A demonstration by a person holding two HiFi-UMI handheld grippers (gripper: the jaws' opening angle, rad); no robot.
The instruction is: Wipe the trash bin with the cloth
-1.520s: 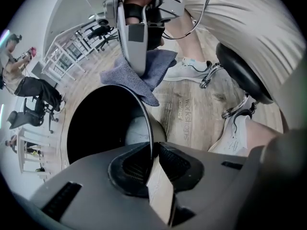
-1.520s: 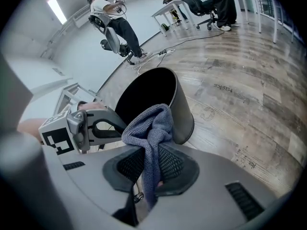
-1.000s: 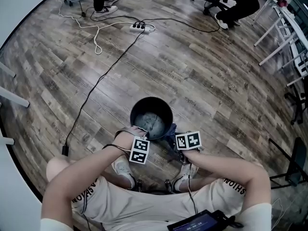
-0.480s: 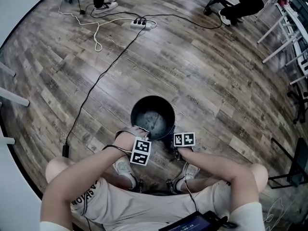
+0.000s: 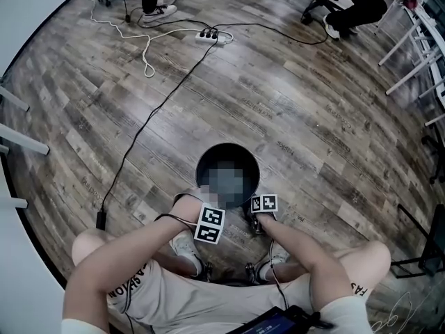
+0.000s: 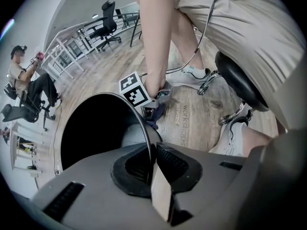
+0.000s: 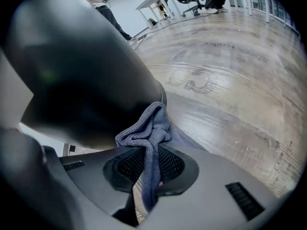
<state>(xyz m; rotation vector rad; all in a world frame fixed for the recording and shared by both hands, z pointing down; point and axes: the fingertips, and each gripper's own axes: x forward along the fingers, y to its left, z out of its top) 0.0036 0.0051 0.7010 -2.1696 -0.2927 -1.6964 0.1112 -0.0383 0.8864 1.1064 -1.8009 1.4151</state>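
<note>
The black round trash bin (image 5: 201, 164) stands on the wooden floor in front of my knees. My left gripper (image 6: 151, 163) is shut on the bin's thin rim (image 6: 136, 116) at its near edge, one jaw inside and one outside. In the head view its marker cube (image 5: 209, 225) sits just below the bin. My right gripper (image 7: 148, 169) is shut on a grey-blue cloth (image 7: 149, 126). The cloth is pressed against the bin's outer wall (image 7: 81, 71), low down near the floor. From the left gripper view the right gripper (image 6: 154, 102) shows beside the bin with the cloth (image 6: 156, 116) under it.
A black cable (image 5: 149, 120) runs across the floor from a white power strip (image 5: 212, 37) to the left of the bin. Office chairs and seated people are at the far side. White table legs (image 5: 410, 54) stand at the right. My stool (image 6: 240, 83) and shoes are close behind the bin.
My right gripper has slid downward along the bin's right side with the cloth. The left gripper has stayed on the rim.
</note>
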